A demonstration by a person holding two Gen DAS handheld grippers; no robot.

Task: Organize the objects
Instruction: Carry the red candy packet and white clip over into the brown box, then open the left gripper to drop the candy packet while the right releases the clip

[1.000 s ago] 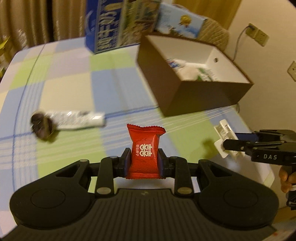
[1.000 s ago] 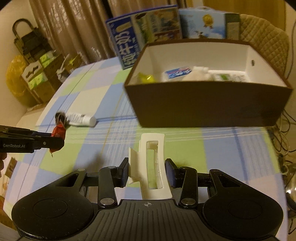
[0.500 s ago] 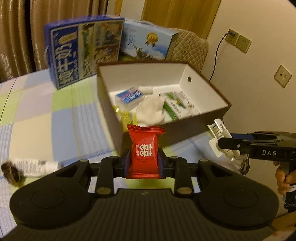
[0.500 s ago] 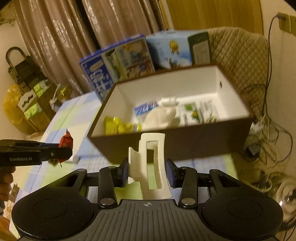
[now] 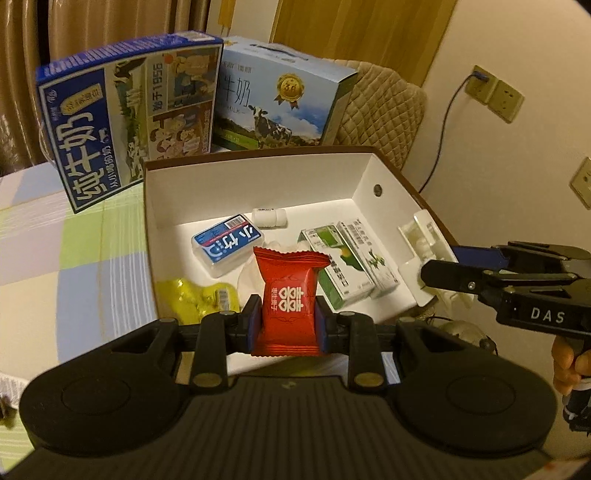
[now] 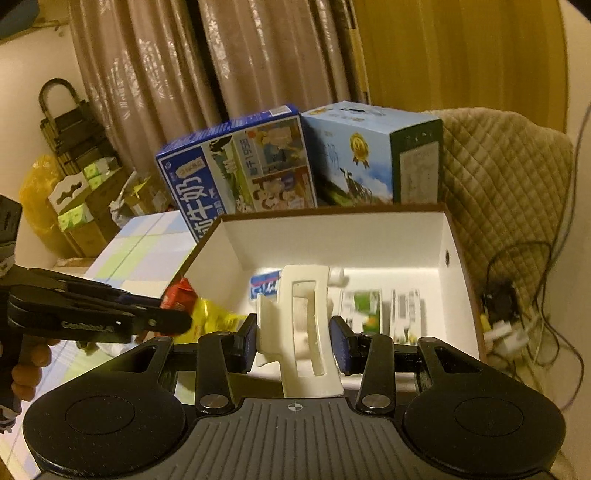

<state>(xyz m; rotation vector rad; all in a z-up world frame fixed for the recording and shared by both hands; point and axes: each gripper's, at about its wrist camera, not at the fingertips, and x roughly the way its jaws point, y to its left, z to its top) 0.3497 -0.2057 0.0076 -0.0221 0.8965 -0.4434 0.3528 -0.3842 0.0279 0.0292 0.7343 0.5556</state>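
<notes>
Left wrist view: checked tablecloth [image 5: 66,258] in pale green, blue and cream under warm indoor light; brown curtain [image 5: 74,26] behind, cream wall with sockets [image 5: 495,96] at right, quilted chair back [image 5: 384,107] beyond the table. On the cloth, an open brown box with white inside [image 5: 369,177], backed by a dark blue milk carton [image 5: 125,114] and a light blue milk carton [image 5: 280,96]. Inside the box: blue-labelled clear case [image 5: 227,245], small white roll [image 5: 269,217], two green-and-white packs [image 5: 349,264], yellow wrapper [image 5: 192,297] at the near left corner. Left gripper [image 5: 288,325] clamped on a red candy packet [image 5: 290,301], held upright above the box's near edge. At right, right gripper [image 5: 436,273] pinching a white hair claw clip [image 5: 424,240] over the box's right wall; a hand [image 5: 567,363] on its grip.

Right wrist view: patterned curtains [image 6: 229,62], stacked cartons and a yellow bag [image 6: 37,195] at left, cables [image 6: 524,295] on the floor at right. Clip [image 6: 303,332] gripped firmly between the pads, over the box interior, hiding part of the contents. Left gripper [image 6: 173,314] entering from the left with the red packet [image 6: 179,295] above the yellow wrapper [image 6: 210,317].
</notes>
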